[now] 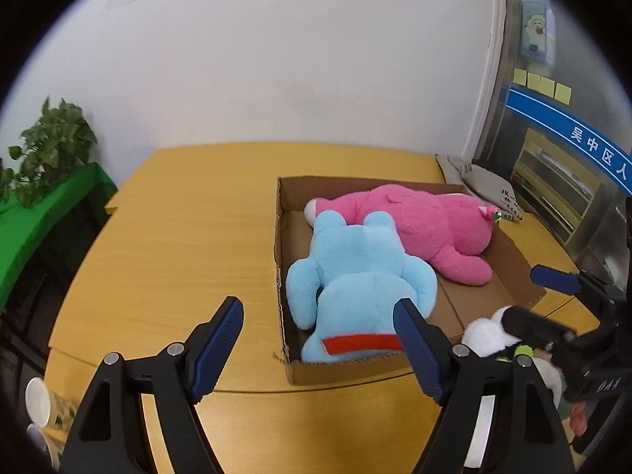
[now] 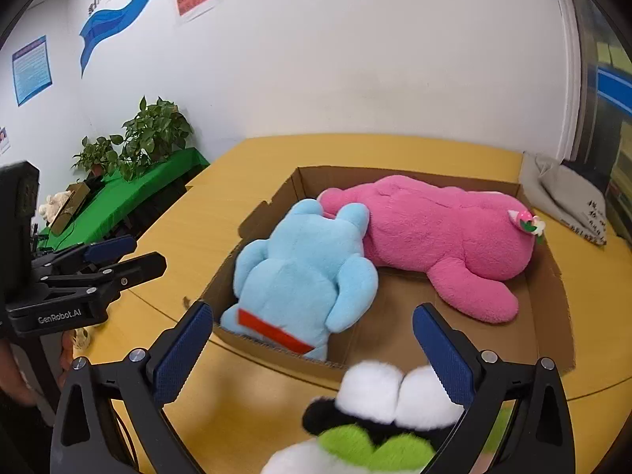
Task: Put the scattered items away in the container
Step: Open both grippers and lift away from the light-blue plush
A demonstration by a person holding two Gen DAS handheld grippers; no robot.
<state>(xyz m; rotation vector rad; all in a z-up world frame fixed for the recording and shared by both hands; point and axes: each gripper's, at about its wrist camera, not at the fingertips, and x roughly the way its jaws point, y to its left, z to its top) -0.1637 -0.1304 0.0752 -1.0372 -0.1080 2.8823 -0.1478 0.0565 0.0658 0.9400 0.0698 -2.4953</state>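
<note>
A shallow cardboard box sat on the yellow bench, already holding two soft toys: a blue plush with a red collar lying at the box's near left corner, and a pink plush stretched along the far side, the two touching where the blue toy's head met the pink one. The left gripper hovered over the near edge of the box with its fingers spread wide and nothing between them, the right finger overlapping the blue toy's lower body in the left wrist view. Just outside the box's near wall, a white, black and green plush lay on the bench beneath the right gripper, whose fingers were likewise spread apart; the toy's white paws sat low between them, close against the right finger, though no squeeze was evident. A folded grey cloth lay at the bench's far right, and potted plants stood on a green-covered table along the wall.
</note>
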